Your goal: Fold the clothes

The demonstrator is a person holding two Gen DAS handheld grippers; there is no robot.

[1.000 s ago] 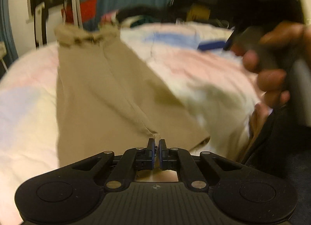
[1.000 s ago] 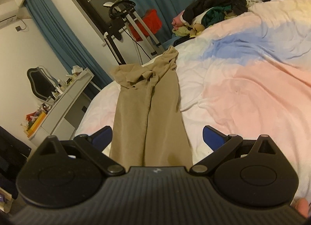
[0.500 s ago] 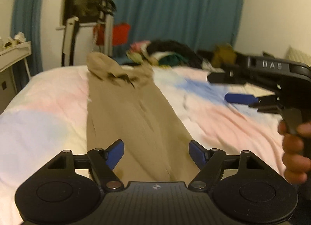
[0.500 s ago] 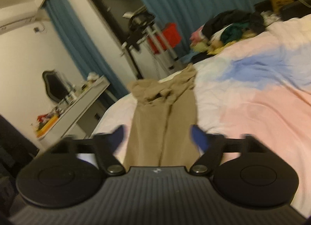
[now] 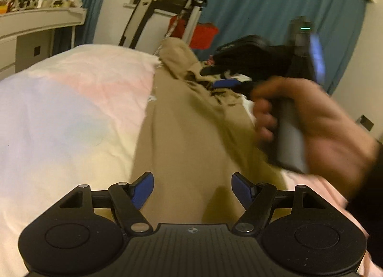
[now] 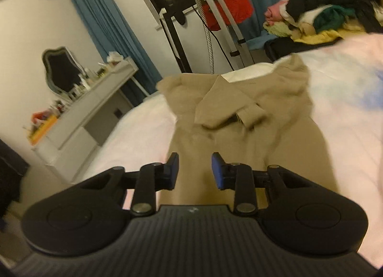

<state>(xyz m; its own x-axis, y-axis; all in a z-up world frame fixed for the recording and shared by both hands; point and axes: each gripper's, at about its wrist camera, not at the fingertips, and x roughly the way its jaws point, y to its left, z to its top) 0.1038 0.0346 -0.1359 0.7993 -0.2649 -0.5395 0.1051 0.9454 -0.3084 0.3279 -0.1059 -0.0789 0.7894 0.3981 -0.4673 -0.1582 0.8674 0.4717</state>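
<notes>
A pair of tan trousers [image 5: 191, 133] lies lengthwise on the bed, waistband crumpled at the far end; it also shows in the right wrist view [image 6: 241, 123]. My left gripper [image 5: 192, 188] is open and empty just above the near hem end. My right gripper [image 6: 195, 169] is open and empty, jaws partly closed, over the middle of the trousers, facing the waistband. In the left wrist view the right gripper [image 5: 225, 83] and the hand holding it reach over the trousers near the waistband.
The bed has a pastel pink, blue and white cover [image 5: 71, 119]. A white dresser [image 6: 79, 119] stands left of the bed. A garment steamer stand [image 6: 208, 13] and blue curtains are beyond it. A pile of clothes [image 6: 320, 20] lies at the far right.
My left gripper opened and let go of the trouser hem. My right gripper moved forward over the trousers toward the waistband and its jaws narrowed.
</notes>
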